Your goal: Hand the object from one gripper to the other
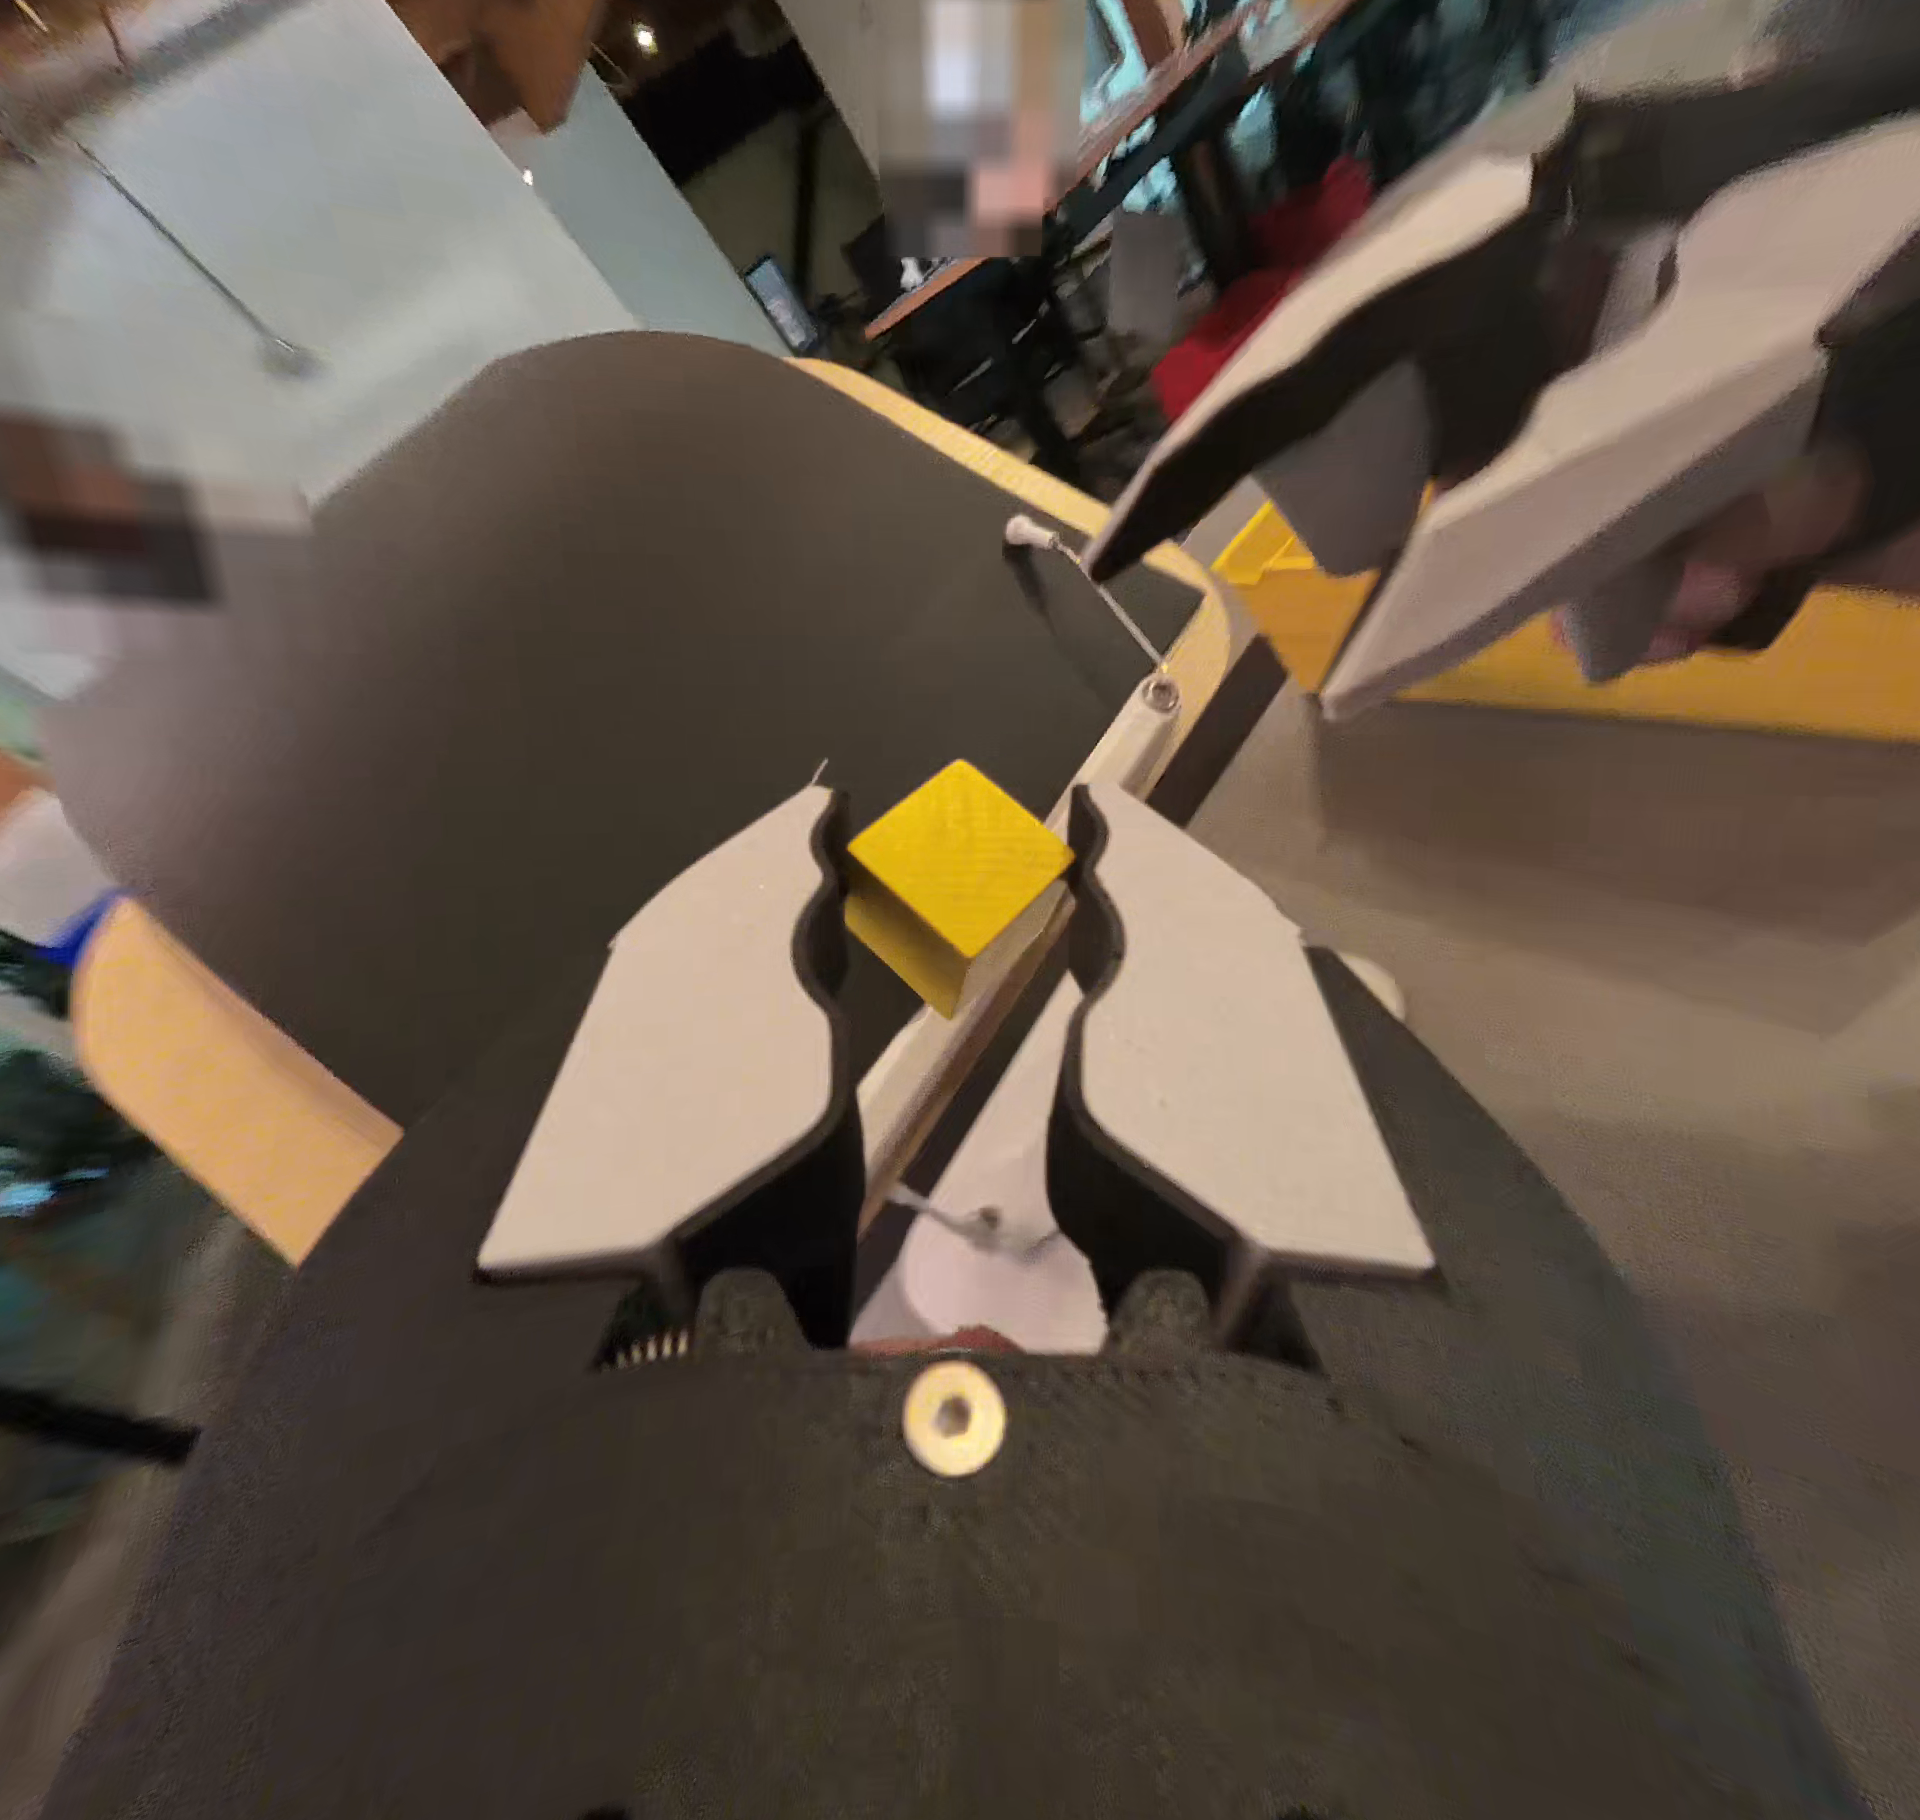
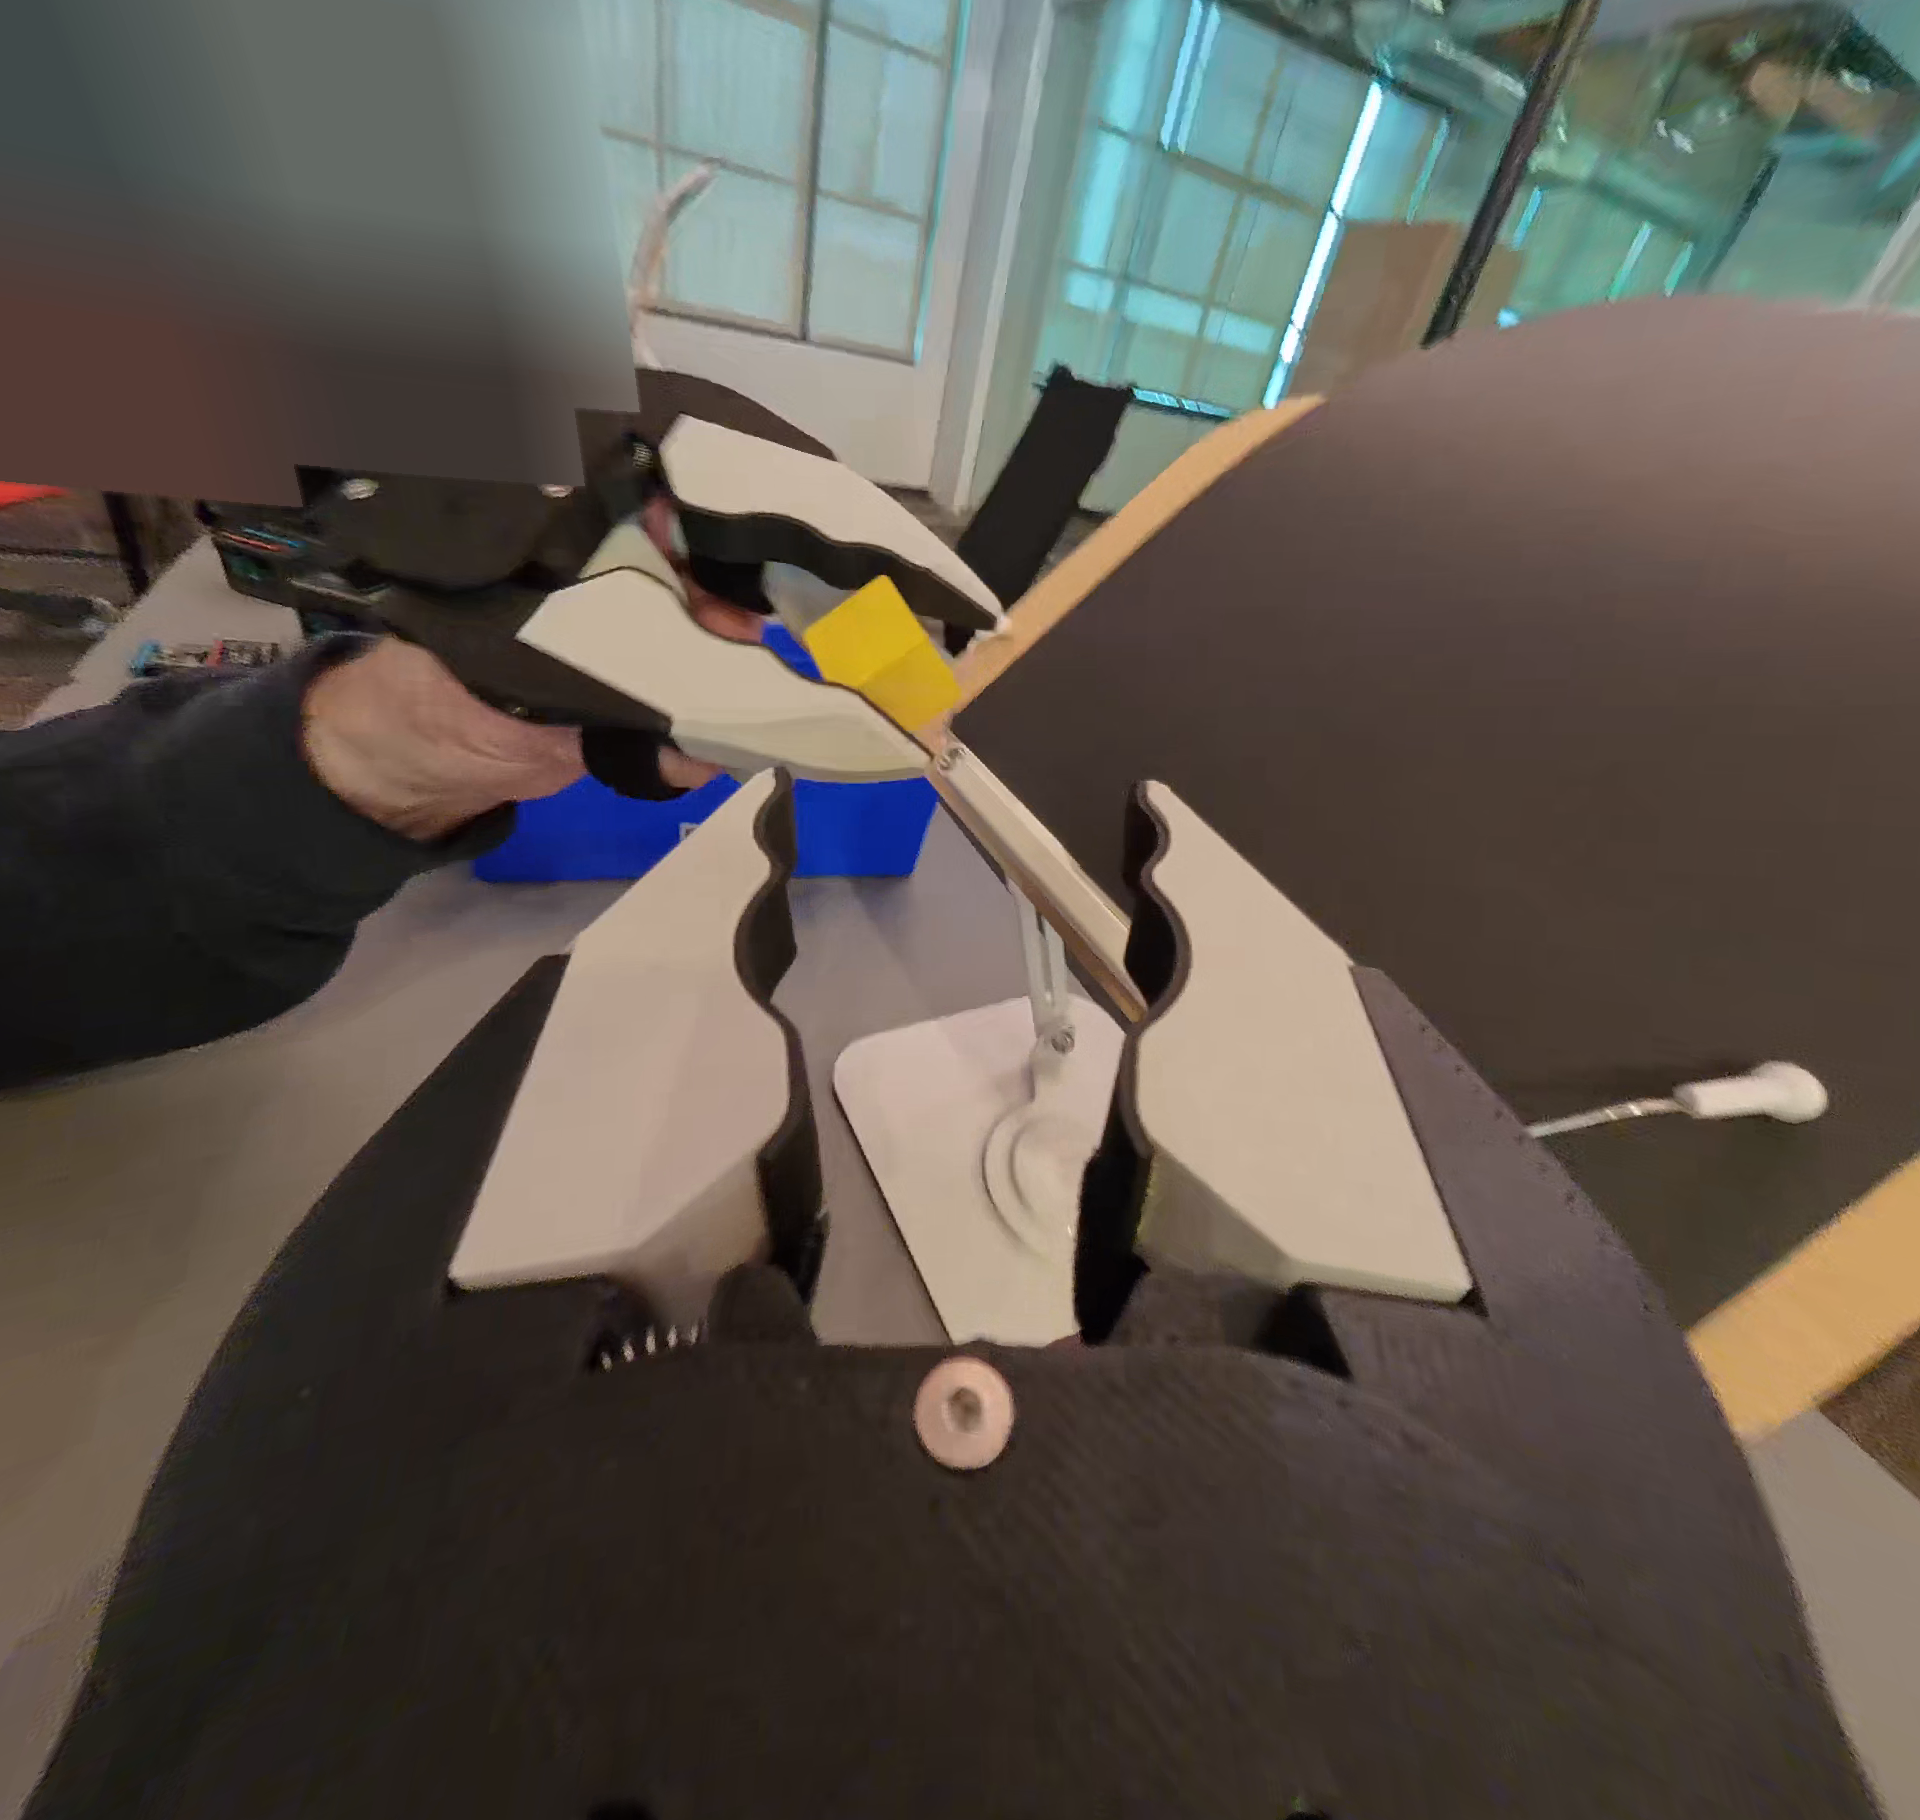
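Yellow plastic cube [image 1: 956,877], frame centre, is clamped between the left gripper's [image 1: 951,840] fingertips. The right gripper [image 1: 1210,632], upper right, is held agape and empty; the cube's exposed faces should be approached squarely before release.

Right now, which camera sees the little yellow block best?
The left wrist view: the yellow block sits close and central, pinched between the left tongs. In the right wrist view the block is farther off and partly hidden by those tongs.
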Tool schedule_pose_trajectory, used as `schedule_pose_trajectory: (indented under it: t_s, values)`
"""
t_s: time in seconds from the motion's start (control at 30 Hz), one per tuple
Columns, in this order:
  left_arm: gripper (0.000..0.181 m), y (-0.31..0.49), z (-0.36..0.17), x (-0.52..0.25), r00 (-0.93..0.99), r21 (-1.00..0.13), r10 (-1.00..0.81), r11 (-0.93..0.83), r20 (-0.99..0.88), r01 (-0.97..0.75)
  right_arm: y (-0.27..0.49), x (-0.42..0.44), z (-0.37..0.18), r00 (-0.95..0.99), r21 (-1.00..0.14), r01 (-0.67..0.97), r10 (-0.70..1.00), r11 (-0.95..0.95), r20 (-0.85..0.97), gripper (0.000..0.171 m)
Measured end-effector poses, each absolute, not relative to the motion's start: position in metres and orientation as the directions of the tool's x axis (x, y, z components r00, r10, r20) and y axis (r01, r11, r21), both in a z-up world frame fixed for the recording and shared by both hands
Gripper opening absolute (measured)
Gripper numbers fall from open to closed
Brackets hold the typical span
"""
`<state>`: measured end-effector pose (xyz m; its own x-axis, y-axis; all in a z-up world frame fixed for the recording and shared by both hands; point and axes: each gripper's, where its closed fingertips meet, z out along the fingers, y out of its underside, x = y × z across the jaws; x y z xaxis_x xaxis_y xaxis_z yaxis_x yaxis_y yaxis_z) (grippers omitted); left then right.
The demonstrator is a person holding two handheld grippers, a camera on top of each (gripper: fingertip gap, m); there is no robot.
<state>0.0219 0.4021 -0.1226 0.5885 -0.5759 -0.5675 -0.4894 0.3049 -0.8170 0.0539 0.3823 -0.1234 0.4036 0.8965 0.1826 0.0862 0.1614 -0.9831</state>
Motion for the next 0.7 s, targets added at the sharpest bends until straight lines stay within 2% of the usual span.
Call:
schedule_pose_trajectory:
  t_s: [0.17,0.27,0.4,0.53,0.7]
  values:
    - [0.039,0.404,-0.138,0.037,0.46,-0.58,-0.369,0.354,-0.807,-0.734,0.38,0.047,-0.13,0.438,-0.985,0.165,0.892,0.042,0.111,0.056]
    - [0.039,0.405,-0.152,0.051,0.401,-0.505,-0.329,0.353,-0.855,-0.787,0.377,0.042,-0.138,0.422,-0.983,0.182,0.905,-0.031,0.049,0.055]
    - [0.039,0.402,-0.16,0.064,0.365,-0.458,-0.297,0.361,-0.882,-0.812,0.38,0.039,-0.161,0.429,-0.958,0.261,0.903,-0.117,0.006,0.052]
    - [0.039,0.402,-0.165,0.07,0.343,-0.429,-0.28,0.355,-0.897,-0.83,0.385,0.037,-0.17,0.45,-0.953,0.263,0.893,-0.148,-0.014,0.042]
    - [0.039,0.405,-0.168,0.07,0.355,-0.435,-0.274,0.333,-0.894,-0.837,0.389,0.035,-0.172,0.469,-0.96,0.241,0.883,-0.145,-0.016,0.039]
